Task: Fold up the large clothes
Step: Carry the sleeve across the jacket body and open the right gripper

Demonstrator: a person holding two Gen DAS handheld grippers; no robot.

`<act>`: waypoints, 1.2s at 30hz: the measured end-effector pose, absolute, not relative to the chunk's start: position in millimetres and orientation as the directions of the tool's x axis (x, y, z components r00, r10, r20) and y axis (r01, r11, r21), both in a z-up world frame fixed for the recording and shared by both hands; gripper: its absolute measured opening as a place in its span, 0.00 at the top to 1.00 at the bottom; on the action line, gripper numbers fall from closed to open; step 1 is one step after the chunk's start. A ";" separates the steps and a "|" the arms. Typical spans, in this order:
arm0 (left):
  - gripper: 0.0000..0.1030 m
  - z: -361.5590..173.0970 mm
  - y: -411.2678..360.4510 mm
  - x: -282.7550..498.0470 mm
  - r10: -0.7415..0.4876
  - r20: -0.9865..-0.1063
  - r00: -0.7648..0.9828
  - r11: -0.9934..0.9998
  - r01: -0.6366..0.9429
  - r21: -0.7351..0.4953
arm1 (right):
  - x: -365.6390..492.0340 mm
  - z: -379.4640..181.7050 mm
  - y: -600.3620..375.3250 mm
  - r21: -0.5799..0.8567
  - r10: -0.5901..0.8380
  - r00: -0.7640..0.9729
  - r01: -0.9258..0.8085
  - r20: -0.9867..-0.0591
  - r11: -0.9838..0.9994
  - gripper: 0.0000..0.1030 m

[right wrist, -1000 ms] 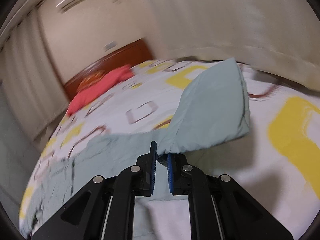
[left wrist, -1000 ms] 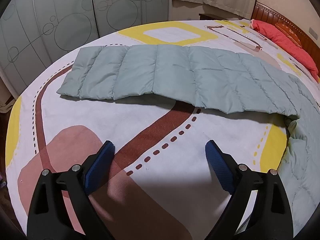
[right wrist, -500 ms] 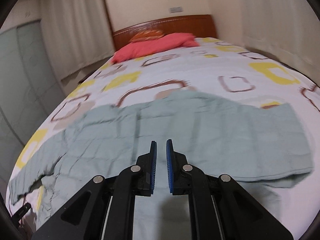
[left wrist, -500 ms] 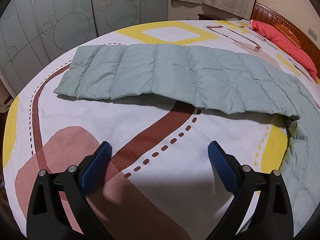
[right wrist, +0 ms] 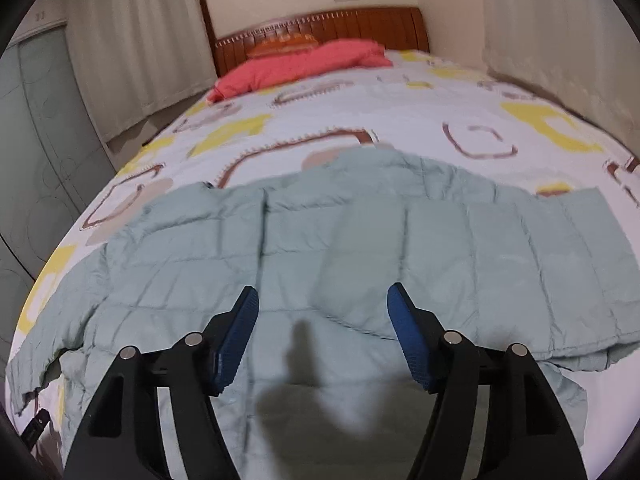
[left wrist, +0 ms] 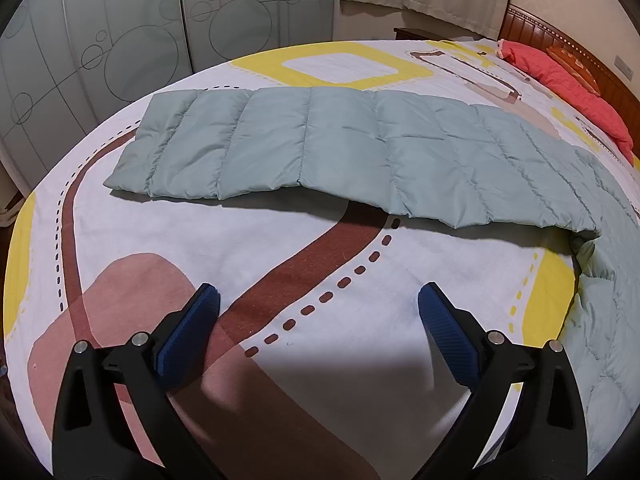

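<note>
A pale green quilted down jacket (right wrist: 360, 248) lies spread on the bed. Its long sleeve (left wrist: 320, 152) stretches flat across the bed in the left wrist view. In the right wrist view the other sleeve (right wrist: 560, 264) lies folded over the jacket's body. My left gripper (left wrist: 319, 312) is open and empty above the bare bedspread, a little short of the sleeve. My right gripper (right wrist: 322, 312) is open and empty just above the jacket's body.
The bed has a white bedspread (left wrist: 280, 240) with yellow, brown and pink shapes. A red pillow (right wrist: 296, 66) lies at the wooden headboard (right wrist: 340, 26). Frosted wardrobe doors (left wrist: 120, 32) stand beside the bed, curtains (right wrist: 132, 40) behind it.
My right gripper held the sleeve cuff lifted, carried it over the jacket's body, let it go and opened. My left gripper stayed open and drifted slightly.
</note>
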State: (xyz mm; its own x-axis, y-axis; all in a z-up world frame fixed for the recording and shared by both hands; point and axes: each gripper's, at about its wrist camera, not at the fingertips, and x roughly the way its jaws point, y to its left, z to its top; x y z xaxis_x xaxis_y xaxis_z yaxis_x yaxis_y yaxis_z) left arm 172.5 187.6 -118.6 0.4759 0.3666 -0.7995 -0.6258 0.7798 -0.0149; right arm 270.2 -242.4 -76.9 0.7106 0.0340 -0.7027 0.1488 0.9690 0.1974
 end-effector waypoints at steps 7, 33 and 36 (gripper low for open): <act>0.03 -118.5 186.9 172.7 0.368 -0.800 0.475 0.780 -0.626 -0.013 | 296.9 -103.5 -244.7 0.156 0.040 0.618 0.134 -0.785 0.979 0.40; 0.02 -120.6 188.4 174.5 0.370 -0.800 0.472 0.781 -0.625 -0.007 | 291.4 -72.4 -118.1 0.321 0.375 0.605 -0.201 -0.702 0.926 0.87; 0.02 -120.8 188.3 174.2 0.370 -0.800 0.473 0.781 -0.625 -0.008 | 296.3 -82.7 -102.2 0.330 0.402 0.562 -0.231 -0.722 0.915 0.87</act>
